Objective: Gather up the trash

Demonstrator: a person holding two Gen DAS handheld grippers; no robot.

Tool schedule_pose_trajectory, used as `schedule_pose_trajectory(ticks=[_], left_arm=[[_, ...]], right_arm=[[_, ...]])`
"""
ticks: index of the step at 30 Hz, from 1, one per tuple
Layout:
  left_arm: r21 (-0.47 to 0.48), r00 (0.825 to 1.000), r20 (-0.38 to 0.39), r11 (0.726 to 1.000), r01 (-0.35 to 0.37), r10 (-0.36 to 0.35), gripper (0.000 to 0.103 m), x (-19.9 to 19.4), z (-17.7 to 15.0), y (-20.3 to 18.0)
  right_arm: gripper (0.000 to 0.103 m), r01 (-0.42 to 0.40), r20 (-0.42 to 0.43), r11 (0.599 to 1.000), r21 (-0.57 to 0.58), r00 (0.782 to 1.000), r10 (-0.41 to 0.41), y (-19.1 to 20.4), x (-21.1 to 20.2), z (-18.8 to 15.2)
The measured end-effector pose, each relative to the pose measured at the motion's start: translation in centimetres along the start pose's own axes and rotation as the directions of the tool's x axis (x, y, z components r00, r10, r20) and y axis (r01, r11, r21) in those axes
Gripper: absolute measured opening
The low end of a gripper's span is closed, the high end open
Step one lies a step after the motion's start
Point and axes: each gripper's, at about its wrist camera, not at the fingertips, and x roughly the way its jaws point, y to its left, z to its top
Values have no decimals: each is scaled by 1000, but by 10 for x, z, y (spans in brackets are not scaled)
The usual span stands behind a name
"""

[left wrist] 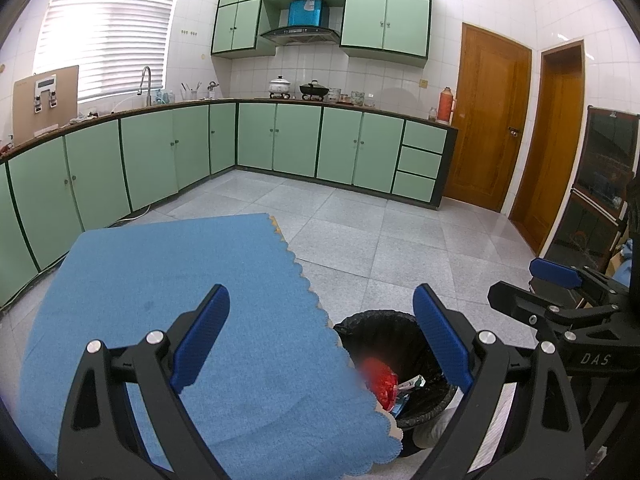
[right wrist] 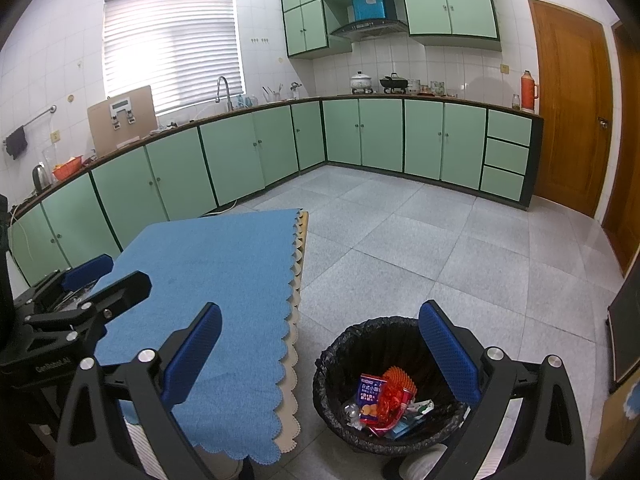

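Left wrist view: left gripper (left wrist: 322, 332) hangs w/ jaws wide apart, nothing btwn the blue pads. Under it lies the blue cloth (left wrist: 176, 312) w/ scalloped edge, covering a table. Just right of the cloth's near corner stands the trash bin (left wrist: 360, 328), lined w/ a black bag, on the grey tiled floor (left wrist: 360, 232). Inside the bin: a red crinkly wrapper (left wrist: 382, 384), partly blurred, plus a small white-green scrap beside it. At far right the right gripper (left wrist: 556, 280) shows side-on; can't tell from here how its jaws stand.

Right wrist view: right gripper (right wrist: 320, 346) also has jaws spread wide, empty, poised above the bin (right wrist: 340, 344) and the cloth's (right wrist: 208, 272) edge. Trash sits at the bin's bottom: a snack packet (right wrist: 370, 396) w/ printed text, the red wrapper (right wrist: 394, 390) touching it, other scraps around. Left gripper (right wrist: 102, 276) is at the left edge over the cloth. Green cabinets (right wrist: 380, 136) line the back walls.
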Motion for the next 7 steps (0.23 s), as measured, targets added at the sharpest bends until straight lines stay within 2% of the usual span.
schedule_pose_trajectory(ticks=[7], left_arm=[[3, 1000, -7, 1000, -2, 2, 90, -1, 0, -2]], right_arm=[[97, 0, -4, 1000, 3, 1000, 0, -1, 1, -1]])
